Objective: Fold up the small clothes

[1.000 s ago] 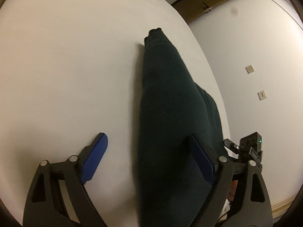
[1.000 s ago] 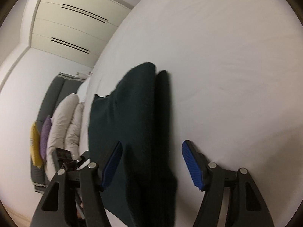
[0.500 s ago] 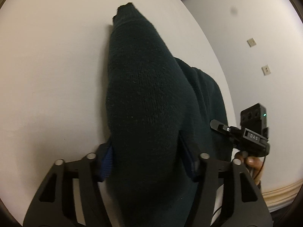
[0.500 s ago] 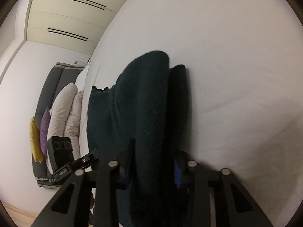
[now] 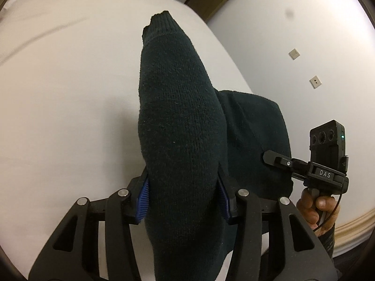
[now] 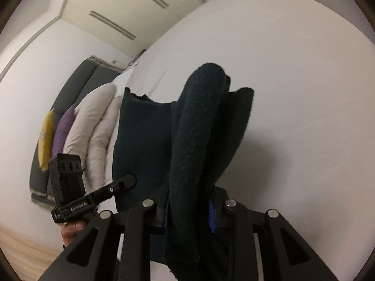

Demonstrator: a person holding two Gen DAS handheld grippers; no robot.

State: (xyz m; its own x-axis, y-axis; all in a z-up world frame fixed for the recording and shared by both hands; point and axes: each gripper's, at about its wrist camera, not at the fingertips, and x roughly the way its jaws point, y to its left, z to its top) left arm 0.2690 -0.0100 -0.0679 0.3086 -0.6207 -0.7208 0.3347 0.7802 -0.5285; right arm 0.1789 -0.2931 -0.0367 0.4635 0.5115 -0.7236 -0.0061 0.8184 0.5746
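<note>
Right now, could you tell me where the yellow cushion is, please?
In the right wrist view, the yellow cushion sits far left on the grey sofa, beside the purple cushion.

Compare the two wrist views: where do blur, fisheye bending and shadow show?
Left wrist view: sharp, the dark green knit garment shows its weave, and the white bed edge bows strongly. Right wrist view: the pillows smear with motion blur, and the garment casts a soft shadow on the bed.
</note>
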